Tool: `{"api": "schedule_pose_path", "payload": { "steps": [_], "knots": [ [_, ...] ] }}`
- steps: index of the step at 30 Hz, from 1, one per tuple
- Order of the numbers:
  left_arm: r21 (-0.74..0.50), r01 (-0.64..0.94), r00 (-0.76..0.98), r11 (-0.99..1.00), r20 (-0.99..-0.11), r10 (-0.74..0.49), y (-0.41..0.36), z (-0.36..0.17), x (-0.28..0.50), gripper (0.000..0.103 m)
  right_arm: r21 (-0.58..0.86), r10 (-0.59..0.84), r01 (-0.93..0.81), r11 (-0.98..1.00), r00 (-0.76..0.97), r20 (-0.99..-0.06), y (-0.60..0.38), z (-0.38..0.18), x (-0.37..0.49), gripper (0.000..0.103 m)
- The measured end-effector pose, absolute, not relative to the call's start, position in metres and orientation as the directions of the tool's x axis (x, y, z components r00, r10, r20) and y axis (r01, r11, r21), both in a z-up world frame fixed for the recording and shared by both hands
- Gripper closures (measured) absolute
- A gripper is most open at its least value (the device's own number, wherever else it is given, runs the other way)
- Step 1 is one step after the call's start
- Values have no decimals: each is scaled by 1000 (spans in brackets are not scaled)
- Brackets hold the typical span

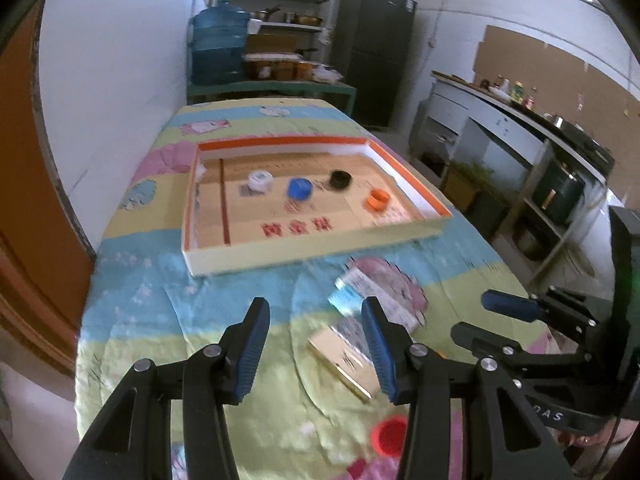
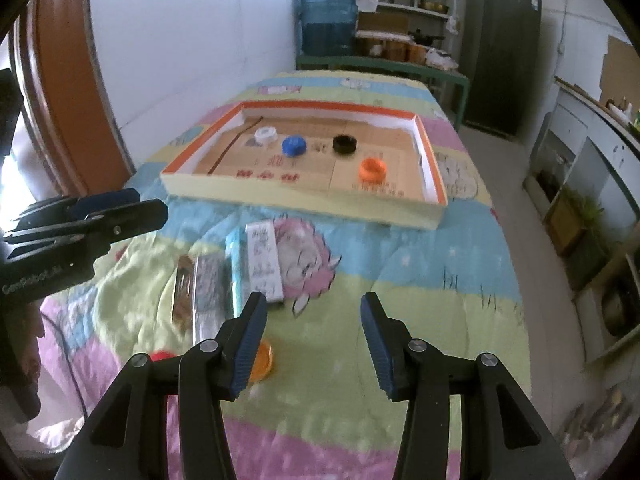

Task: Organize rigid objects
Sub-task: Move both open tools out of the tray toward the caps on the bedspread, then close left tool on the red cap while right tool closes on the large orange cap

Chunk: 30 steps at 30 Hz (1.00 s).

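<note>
A shallow orange-rimmed tray (image 1: pixel 312 256) (image 2: pixel 304 204) lies on the table and holds a white cap (image 1: pixel 260 181), a blue cap (image 1: pixel 299 189), a black cap (image 1: pixel 340 179) and an orange cap (image 1: pixel 378 199). Nearer to me, several small boxes (image 2: pixel 262 264) lie side by side on the cloth, among them a gold box (image 1: pixel 344 356). A red cap (image 1: pixel 390 436) and an orange lid (image 2: pixel 262 360) sit close to the front edge. My left gripper (image 1: pixel 316 308) hovers open beside the boxes, empty. My right gripper (image 2: pixel 313 304) is open and empty too, just right of the boxes.
A cartoon-print cloth (image 2: pixel 420 272) covers the table. A white wall and a brown door frame (image 2: pixel 64 92) run along the left. A blue water jug (image 2: pixel 328 20), shelves and a dark fridge (image 2: pixel 500 52) stand beyond the far end. Counters and floor (image 2: pixel 512 160) lie right.
</note>
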<state>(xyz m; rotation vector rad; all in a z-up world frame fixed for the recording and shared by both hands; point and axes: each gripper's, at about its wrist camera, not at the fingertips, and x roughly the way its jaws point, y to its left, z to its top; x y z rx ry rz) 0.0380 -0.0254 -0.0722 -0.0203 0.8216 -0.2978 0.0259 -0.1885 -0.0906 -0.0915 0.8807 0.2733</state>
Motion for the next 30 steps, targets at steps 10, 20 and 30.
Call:
{"api": "schedule_pose_path", "payload": {
  "steps": [10,20,30],
  "knots": [
    [-162,359,588,919,-726,-357,-38,-91,-5,55,46,191,-257,965,573,-797,-192,-110,-2,53],
    [-120,435,540,892,-759,-365,-59,-115,-22,55,48,179,-233,971,580,-795,-196,-112,-15,53],
    [-97,425,553,900,-760,-343,-58,-128,-21,65,44,191,-261,964,572,-797,-191,-115,-17,53]
  ]
}}
